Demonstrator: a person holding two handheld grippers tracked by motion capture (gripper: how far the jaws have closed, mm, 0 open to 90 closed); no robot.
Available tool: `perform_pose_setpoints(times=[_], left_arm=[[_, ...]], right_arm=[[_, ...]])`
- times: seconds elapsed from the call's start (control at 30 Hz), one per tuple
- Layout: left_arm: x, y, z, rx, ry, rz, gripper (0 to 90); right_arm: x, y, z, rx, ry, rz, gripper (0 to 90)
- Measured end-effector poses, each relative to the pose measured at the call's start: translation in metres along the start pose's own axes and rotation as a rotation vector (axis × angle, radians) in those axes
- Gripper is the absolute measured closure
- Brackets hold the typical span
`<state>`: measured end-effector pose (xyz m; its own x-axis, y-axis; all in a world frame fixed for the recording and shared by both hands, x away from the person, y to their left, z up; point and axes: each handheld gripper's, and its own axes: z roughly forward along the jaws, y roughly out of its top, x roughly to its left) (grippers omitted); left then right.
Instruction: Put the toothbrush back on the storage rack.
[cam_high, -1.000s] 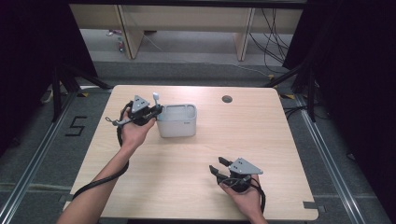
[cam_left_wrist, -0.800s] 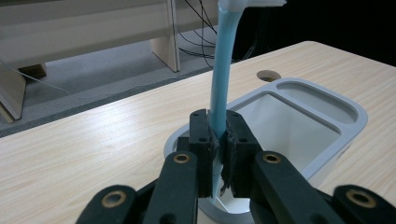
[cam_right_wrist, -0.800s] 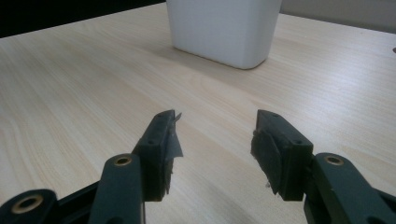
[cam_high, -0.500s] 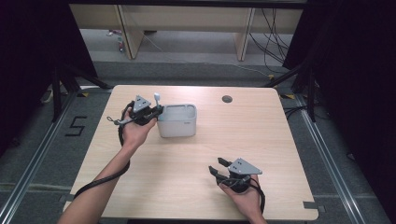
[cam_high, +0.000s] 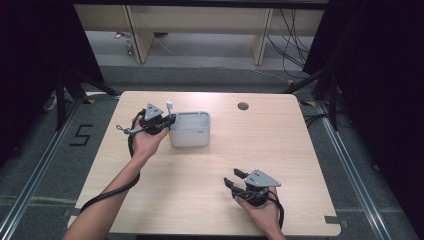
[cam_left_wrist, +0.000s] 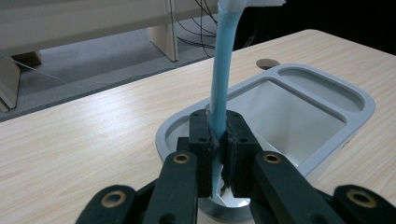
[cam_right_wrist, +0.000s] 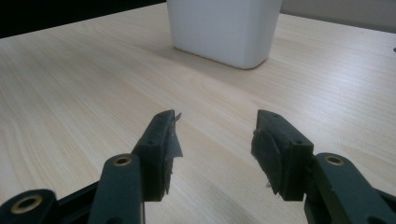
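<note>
Pale wooden table (cam_high: 200, 200) under dim light, two handheld grippers at work.

At the left, the left gripper (cam_left_wrist: 218, 140) pinches a light-blue toothbrush (cam_left_wrist: 219, 84) upright by its handle, over the near end of a white two-compartment holder (cam_high: 190, 130). Well apart at the right, the right gripper (cam_right_wrist: 215, 140) rests low, jaws spread with nothing between.

The left tool (cam_left_wrist: 218, 154) clamps a light-blue toothbrush handle (cam_left_wrist: 223, 70) upright over the small end compartment of a white two-compartment holder (cam_left_wrist: 336, 133) standing on the wooden worktop (cam_left_wrist: 84, 135).
</note>
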<state>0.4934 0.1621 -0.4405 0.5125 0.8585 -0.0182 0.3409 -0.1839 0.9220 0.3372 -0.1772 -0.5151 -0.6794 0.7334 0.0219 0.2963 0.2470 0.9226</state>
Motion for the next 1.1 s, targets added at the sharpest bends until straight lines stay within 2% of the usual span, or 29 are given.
perform_pose_setpoints(times=[0.03, 0.17, 0.2, 0.33, 0.37, 0.43, 0.5, 0.53, 0.83, 1.1], left_arm=[[-0.0002, 0.0000, 0.0002, 0.005, -0.001, -0.003, 82.9], [-0.0003, 0.0000, 0.0011, 0.019, -0.002, -0.002, 82.8], [-0.0003, -0.0001, 0.0013, 0.025, -0.003, -0.003, 82.7], [-0.0001, -0.0010, 0.0025, 0.045, -0.004, -0.009, 82.6], [-0.0002, -0.0014, 0.0027, 0.049, -0.005, -0.011, 82.6], [-0.0003, -0.0018, 0.0032, 0.054, -0.007, -0.013, 82.6], [-0.0006, -0.0013, 0.0033, 0.055, -0.006, -0.017, 82.5], [-0.0005, -0.0013, 0.0033, 0.055, -0.006, -0.017, 82.5], [-0.0008, -0.0003, 0.0025, 0.064, -0.008, -0.008, 81.3], [-0.0018, 0.0010, -0.0062, 0.046, 0.004, 0.000, 70.2]], right_arm=[[0.0012, 0.0001, -0.0007, 0.013, 0.008, 0.020, 49.3], [0.0012, 0.0000, -0.0008, 0.014, 0.008, 0.019, 49.3], [-0.0017, 0.0003, 0.0002, -0.002, 0.003, -0.021, 49.3], [-0.0022, 0.0005, 0.0001, -0.009, -0.001, -0.031, 49.2], [-0.0006, 0.0002, -0.0002, -0.004, 0.000, -0.009, 49.3], [-0.0004, 0.0001, -0.0004, -0.004, 0.001, -0.003, 49.3], [-0.0006, 0.0002, -0.0005, -0.003, 0.001, -0.004, 49.3], [-0.0018, 0.0001, 0.0014, -0.020, 0.017, -0.015, 49.3], [-0.0021, 0.0000, 0.0014, -0.023, 0.017, -0.018, 49.2], [-0.0018, 0.0000, 0.0005, -0.016, 0.012, -0.013, 49.2]])
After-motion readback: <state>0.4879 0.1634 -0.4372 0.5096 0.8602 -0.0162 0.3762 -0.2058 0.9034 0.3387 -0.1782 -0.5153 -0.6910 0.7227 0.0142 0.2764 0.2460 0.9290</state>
